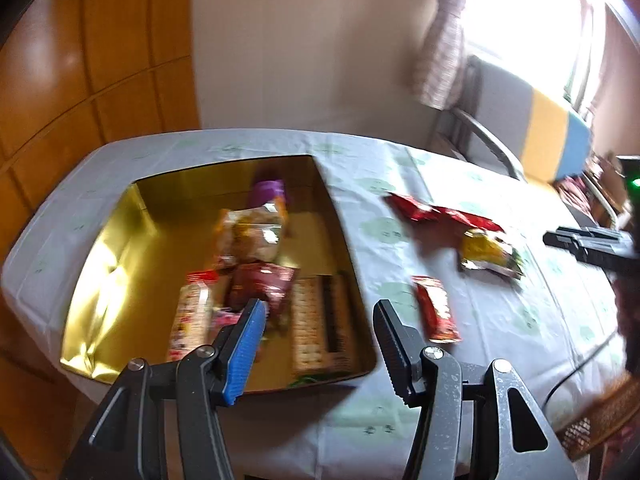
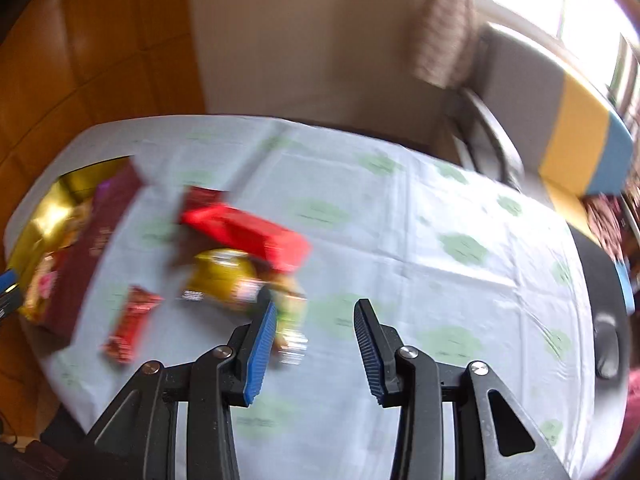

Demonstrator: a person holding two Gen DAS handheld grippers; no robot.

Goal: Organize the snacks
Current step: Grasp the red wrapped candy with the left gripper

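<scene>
Red bar [image 2: 132,323] lies lower left on the cloth [image 2: 400,240], long axis running lower-left to upper-right; glossy wrapper, blurred. Box [image 1: 100,264] holds snacks. Left gripper [image 1: 320,316] and right gripper [image 2: 316,320] gape, empty.

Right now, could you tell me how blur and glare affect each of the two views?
Left wrist view: the window is blown out white, the gold box throws glare off its inner wall, and snacks are softly smeared. Right wrist view: heavier motion blur, with the red pack and yellow bag streaked; the window is overexposed too.
</scene>
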